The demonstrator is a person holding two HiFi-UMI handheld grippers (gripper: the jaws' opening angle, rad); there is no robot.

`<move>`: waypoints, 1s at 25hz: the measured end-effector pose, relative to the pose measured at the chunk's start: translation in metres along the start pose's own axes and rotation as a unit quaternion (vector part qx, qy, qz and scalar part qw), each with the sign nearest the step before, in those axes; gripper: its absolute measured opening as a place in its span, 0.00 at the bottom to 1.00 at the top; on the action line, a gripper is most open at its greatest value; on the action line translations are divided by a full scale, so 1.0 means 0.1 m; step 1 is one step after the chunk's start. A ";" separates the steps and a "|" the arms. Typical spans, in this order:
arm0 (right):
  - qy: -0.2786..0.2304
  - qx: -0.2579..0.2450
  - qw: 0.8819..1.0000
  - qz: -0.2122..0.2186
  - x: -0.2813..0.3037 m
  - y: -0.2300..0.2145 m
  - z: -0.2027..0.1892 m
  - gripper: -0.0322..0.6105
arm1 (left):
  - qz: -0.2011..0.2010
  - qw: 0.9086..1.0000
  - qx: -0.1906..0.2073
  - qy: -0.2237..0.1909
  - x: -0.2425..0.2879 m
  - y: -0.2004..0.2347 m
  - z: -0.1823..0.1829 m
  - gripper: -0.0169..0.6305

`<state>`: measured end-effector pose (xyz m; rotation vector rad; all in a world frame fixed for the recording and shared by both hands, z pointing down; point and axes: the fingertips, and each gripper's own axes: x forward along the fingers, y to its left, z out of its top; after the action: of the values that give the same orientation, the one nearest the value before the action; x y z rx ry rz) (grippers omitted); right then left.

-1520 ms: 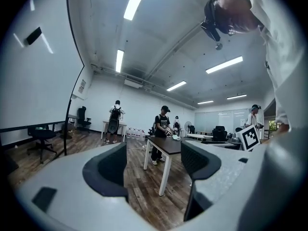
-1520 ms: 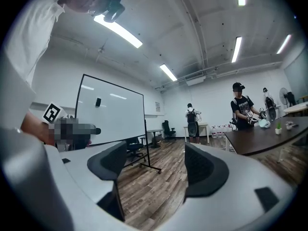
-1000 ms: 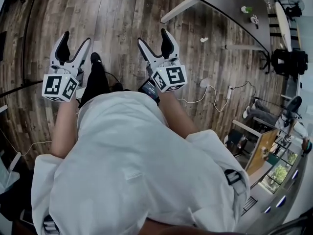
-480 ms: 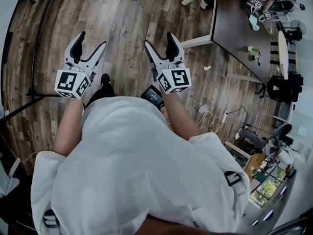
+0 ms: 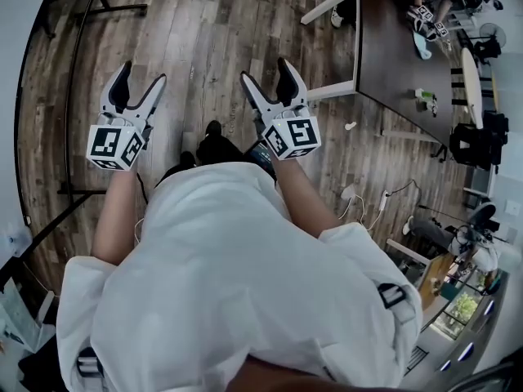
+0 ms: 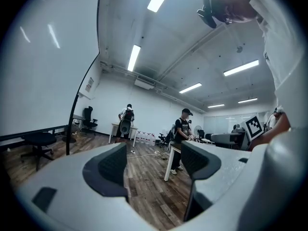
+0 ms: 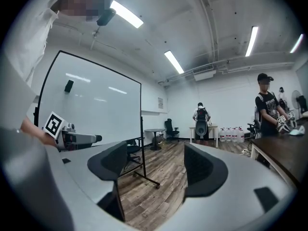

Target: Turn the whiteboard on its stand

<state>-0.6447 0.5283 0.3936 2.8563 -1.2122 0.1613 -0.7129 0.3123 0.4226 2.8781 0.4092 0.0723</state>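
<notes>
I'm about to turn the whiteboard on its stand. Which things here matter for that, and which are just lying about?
For the job: whiteboard, its wheeled stand, left gripper and right gripper, both open and empty.
Lying about: dark table, power strip on the floor, office chair, water bottles.

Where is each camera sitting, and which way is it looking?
Head view: on the person's head, looking steeply down at the wood floor; shows white shirt, arms, left gripper and right gripper.
Left gripper view: on the left gripper, looking across the room past its open jaws, whiteboard at left; shirt and right gripper at right.
Right gripper view: on the right gripper, looking across the room past its open jaws; left gripper and shirt at left.
Both gripper views share the whiteboard and a backpack wearer.
</notes>
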 end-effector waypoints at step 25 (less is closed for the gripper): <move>0.001 -0.007 0.995 0.103 3.32 -2.09 0.17 0.60 | 0.066 0.998 0.012 0.005 3.24 1.62 0.54 0.55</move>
<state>-0.2642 0.4349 0.4142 2.7121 -1.5007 0.1596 -0.3543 0.2403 0.4139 2.9270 0.2216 0.1065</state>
